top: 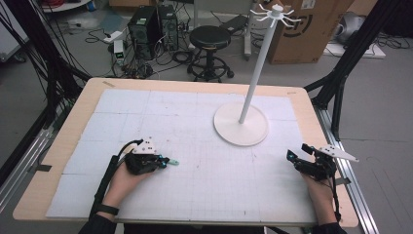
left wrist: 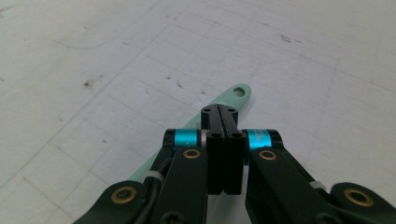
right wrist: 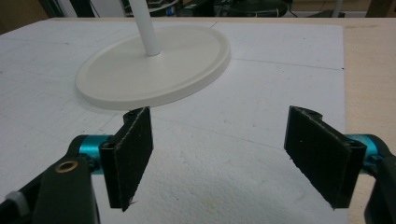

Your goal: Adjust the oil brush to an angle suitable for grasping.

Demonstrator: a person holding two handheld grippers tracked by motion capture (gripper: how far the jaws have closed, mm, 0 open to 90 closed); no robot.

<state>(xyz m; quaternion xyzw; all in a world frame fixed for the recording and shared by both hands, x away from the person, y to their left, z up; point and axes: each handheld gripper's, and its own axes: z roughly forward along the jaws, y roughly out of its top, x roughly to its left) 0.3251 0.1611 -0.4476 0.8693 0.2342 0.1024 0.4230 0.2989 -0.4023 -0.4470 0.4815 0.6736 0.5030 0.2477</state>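
Left gripper [left wrist: 223, 112] first: its jaws are pressed flat together, no gap between the pads, and a thin mint-green strip [left wrist: 236, 94] runs under them. The strip's rounded end with a small hole pokes out just past the jaw tips; the rest slides back beneath the gripper body, so most of its length is hidden. Whether the pads actually pinch the strip or merely sit on top of it is hard to tell. In the high view the same gripper [top: 164, 161] lies low on the white gridded mat [top: 195, 195], well to the near-left of the white stand [top: 242, 127], with the green tip showing just beyond the jaws, pointing toward the stand's side.

Over to the right gripper [right wrist: 224, 154]: jaws spread wide, both dark pads standing well apart, nothing between them but bare mat. It looks straight at the stand's round base [right wrist: 154, 65], which sits just ahead of the pads without touching them; the pole rises out of the top of that view, cut off. In the high view this gripper [top: 298, 155] sits to the near-right of the stand's base, close to the mat's right edge, held in the person's right hand [top: 319, 190].

The stand's top carries a ring of thin white hooks [top: 275, 13], small and hard to count
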